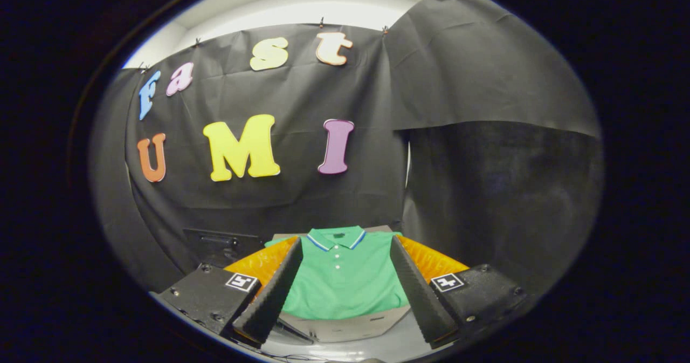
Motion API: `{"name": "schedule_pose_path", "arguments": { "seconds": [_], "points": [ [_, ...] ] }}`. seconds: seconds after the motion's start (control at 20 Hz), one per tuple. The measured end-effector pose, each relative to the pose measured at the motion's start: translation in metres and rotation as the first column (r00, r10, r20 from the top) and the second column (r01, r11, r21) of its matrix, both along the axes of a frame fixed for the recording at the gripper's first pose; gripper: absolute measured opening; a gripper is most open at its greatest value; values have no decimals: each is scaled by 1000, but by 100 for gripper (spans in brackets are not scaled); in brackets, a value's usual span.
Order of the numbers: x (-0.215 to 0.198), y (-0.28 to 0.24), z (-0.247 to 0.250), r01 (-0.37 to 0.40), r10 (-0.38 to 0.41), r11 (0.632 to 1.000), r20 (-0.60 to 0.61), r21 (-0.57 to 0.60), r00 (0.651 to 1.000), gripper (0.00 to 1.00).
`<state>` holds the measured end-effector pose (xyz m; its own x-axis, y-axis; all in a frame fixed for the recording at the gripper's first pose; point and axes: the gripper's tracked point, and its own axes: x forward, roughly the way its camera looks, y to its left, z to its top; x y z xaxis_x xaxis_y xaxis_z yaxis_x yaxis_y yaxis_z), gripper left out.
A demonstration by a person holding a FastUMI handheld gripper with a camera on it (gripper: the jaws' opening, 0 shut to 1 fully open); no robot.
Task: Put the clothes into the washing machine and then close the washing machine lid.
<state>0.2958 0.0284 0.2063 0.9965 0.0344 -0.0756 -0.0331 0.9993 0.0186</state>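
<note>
A green polo shirt (342,279) with a striped collar lies flat, collar pointing away from me, on a pale box-like surface (350,326). My gripper (345,285) hovers over it, fingers spread wide apart, and the shirt's body shows between the fingers. Neither finger touches the cloth as far as I can see. Whether the pale surface belongs to the washing machine I cannot tell.
The black cloth wall (302,190) hangs close behind the shirt. A dark box-like object (221,244) stands low against the wall, beyond the left finger. A white floor strip (399,347) runs below the pale surface.
</note>
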Motion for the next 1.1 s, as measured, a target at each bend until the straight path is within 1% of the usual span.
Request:
{"name": "schedule_pose_path", "arguments": {
  "seconds": [0.15, 0.25, 0.45, 0.6, 0.65, 0.75, 0.8, 0.95, 1.1],
  "points": [
    [51, 7, -2, -28, 26, 999, -67, -32, 997, 100],
    [82, 13, -12, -53, 46, 997, -128, -52, 991, 100],
    [136, 24, -54, -93, 78, 995, -288, -39, 955, 100],
    [168, 25, -88, -99, 74, 994, -411, -40, 909, 98],
    [176, 24, -100, -89, 62, 995, -458, -37, 887, 98],
    [188, 28, -123, -89, 69, 996, -530, -11, 845, 97],
    [193, 26, -134, -80, 58, 997, -561, -15, 826, 97],
    [200, 21, -158, -60, 28, 998, -620, -30, 784, 95],
    [198, 19, -174, -30, 6, 999, -678, -23, 735, 92]
  ]
}}
